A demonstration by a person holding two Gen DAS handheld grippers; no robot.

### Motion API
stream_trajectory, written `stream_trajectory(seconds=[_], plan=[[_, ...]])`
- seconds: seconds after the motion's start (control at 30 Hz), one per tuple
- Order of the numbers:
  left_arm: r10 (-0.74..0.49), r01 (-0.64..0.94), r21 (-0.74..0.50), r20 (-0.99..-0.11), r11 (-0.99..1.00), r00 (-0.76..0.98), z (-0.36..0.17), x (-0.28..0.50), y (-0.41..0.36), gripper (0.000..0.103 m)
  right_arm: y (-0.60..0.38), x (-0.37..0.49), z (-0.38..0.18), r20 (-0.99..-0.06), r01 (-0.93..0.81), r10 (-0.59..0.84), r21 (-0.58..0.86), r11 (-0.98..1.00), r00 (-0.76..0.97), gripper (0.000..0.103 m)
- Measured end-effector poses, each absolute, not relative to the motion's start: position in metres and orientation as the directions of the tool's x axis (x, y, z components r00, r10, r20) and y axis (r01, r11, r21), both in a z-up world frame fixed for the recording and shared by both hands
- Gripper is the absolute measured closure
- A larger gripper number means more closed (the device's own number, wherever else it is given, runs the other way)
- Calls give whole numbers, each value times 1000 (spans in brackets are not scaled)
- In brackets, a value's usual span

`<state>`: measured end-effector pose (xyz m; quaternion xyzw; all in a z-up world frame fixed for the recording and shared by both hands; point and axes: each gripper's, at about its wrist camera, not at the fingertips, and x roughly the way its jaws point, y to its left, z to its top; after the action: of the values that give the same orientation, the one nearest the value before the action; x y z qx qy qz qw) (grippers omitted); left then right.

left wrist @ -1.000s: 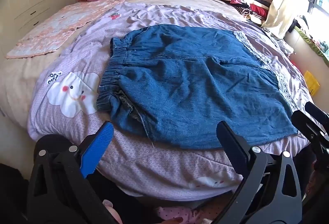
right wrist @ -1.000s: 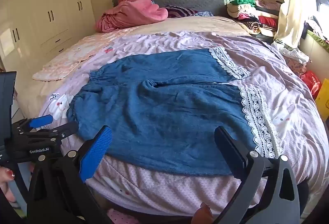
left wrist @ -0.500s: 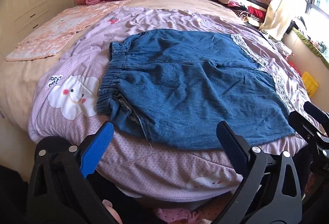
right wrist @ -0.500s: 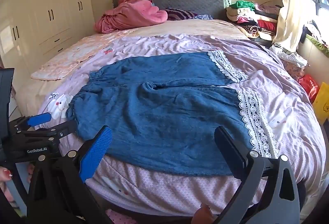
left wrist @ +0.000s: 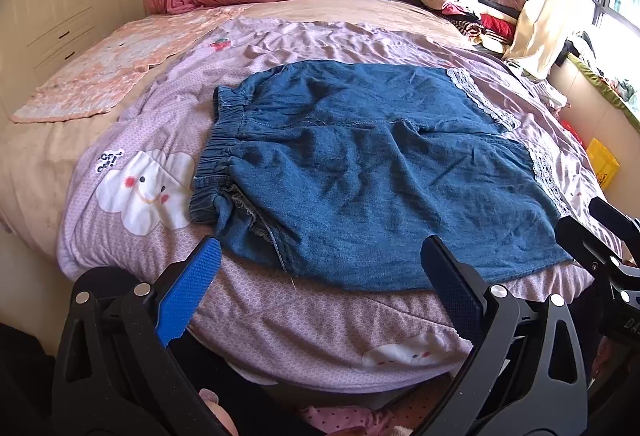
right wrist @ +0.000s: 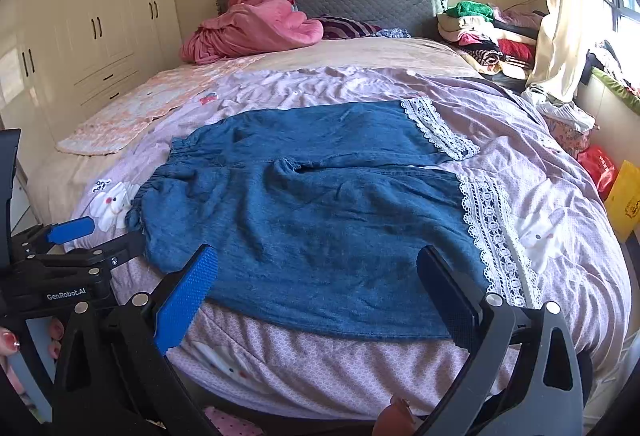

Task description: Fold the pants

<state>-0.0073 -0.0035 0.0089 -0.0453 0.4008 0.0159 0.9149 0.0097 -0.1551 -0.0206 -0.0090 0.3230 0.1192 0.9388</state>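
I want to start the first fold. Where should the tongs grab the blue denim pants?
Probably grip the near edge of the blue denim pants: left tongs at the gathered elastic waistband, right tongs at the white lace hem. Come from the bed's near side; the pants lie flat, both ends nearest.

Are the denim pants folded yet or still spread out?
Spread flat. The denim pants lie open on the bed, both lace-trimmed legs side by side, no fold visible.
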Motion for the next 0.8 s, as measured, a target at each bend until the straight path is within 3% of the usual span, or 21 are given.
stream_trajectory(seconds=[0.8], plan=[[12,-76,-56,-726,996,687,13,-8,-2,9,-155,15,-24,-615,-232,222,65,971,757,4]])
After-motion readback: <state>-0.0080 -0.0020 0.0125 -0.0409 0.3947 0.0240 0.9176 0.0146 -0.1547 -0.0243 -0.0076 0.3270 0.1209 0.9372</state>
